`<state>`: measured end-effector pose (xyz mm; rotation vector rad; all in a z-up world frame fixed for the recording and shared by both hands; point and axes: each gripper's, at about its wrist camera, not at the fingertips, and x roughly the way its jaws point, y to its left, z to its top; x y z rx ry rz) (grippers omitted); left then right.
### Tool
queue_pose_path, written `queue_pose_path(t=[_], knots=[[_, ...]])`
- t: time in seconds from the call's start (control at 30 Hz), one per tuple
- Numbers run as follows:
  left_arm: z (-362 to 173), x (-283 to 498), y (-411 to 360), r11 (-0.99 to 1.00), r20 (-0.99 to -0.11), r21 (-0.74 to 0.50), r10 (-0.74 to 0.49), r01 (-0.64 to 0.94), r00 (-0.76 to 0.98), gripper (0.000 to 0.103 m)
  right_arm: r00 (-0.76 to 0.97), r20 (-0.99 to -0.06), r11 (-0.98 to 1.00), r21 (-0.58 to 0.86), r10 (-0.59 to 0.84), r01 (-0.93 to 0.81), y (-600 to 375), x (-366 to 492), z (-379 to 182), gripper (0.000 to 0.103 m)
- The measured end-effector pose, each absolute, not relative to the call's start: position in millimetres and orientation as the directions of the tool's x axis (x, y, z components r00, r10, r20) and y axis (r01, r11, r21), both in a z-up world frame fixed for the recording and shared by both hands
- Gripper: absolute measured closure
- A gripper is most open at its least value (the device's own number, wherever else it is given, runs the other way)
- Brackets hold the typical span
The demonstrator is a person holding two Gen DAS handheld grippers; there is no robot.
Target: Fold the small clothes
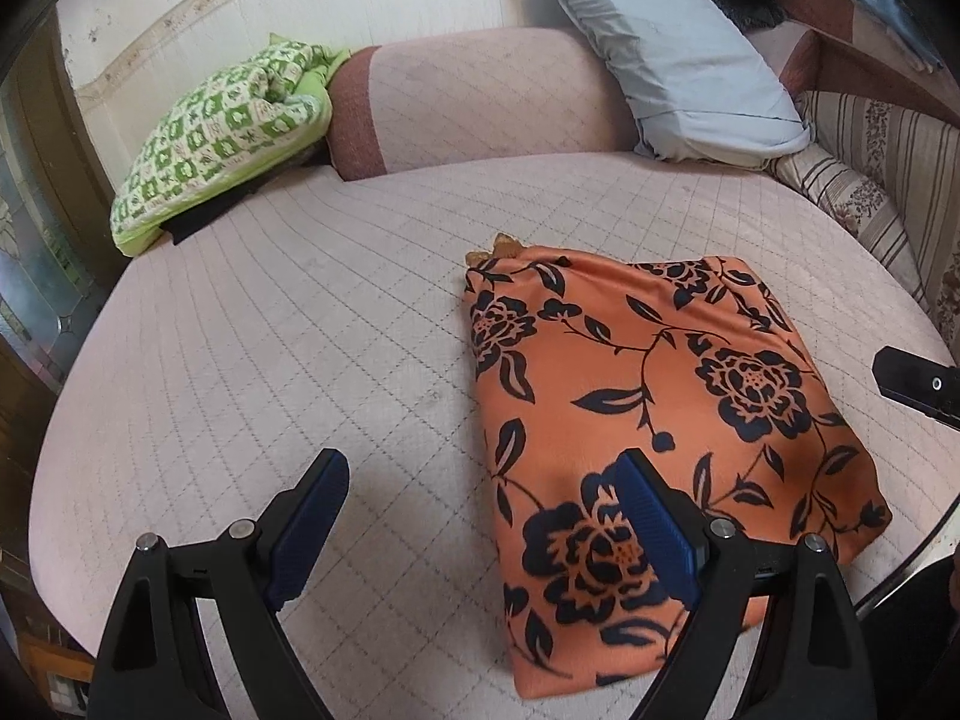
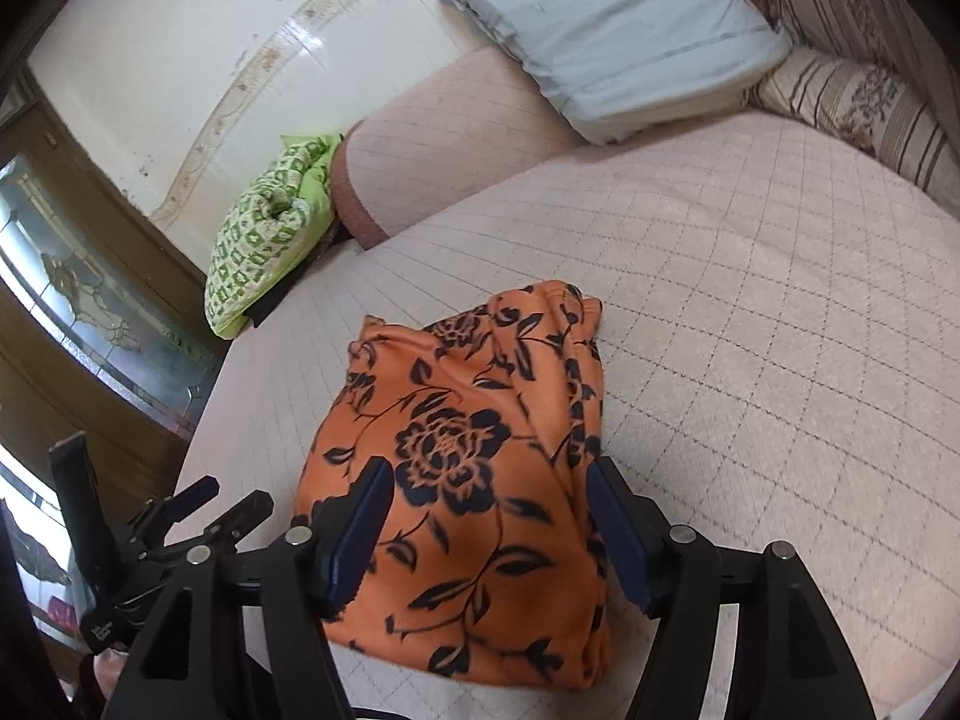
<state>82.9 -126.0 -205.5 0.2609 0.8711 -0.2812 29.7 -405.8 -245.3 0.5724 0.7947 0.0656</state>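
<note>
Left tongs [image 1: 480,516] gaping over folded orange garment's [image 1: 654,396] edge, bare quilted bed [image 1: 270,330] beside

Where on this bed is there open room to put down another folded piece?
Bare quilted bed cover lies between the orange floral garment and the green checked bundle; more lies right of the garment in the right wrist view. The head end is crowded by the grey pillow.

A bed [image 1: 270,324] is covered by a pale pink quilted spread. A grey-blue pillow [image 1: 678,54] and a green checked bundle [image 1: 222,138] are set near the cream tiled wall [image 2: 198,66]. A wooden door with patterned glass [image 2: 90,300] is seen at the left.
</note>
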Motion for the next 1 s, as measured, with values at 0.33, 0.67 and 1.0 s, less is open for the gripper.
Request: queue_pose_path(t=[0.33, 0.67, 1.0], knots=[[-239, 118, -126, 0.916, -0.855, -0.054, -0.249, 0.398, 0.456, 0.013, 0.591, -0.646, 0.691, 0.696, 0.484, 0.195, -440, 74, -300, 0.030], [-287, 148, -130, 0.784, -0.853, -0.403, -0.509, 0.473, 0.116, 0.001, 0.472, -0.608, 0.589, 0.780, 0.638, 0.210, -432, 101, -346, 0.018], [-286, 152, -140, 0.770, -0.814, -0.460, -0.565, 0.443, 0.136, 0.015, 0.416, -0.636, 0.682, 0.730, 0.649, 0.051, -379, 124, -336, 0.053]])
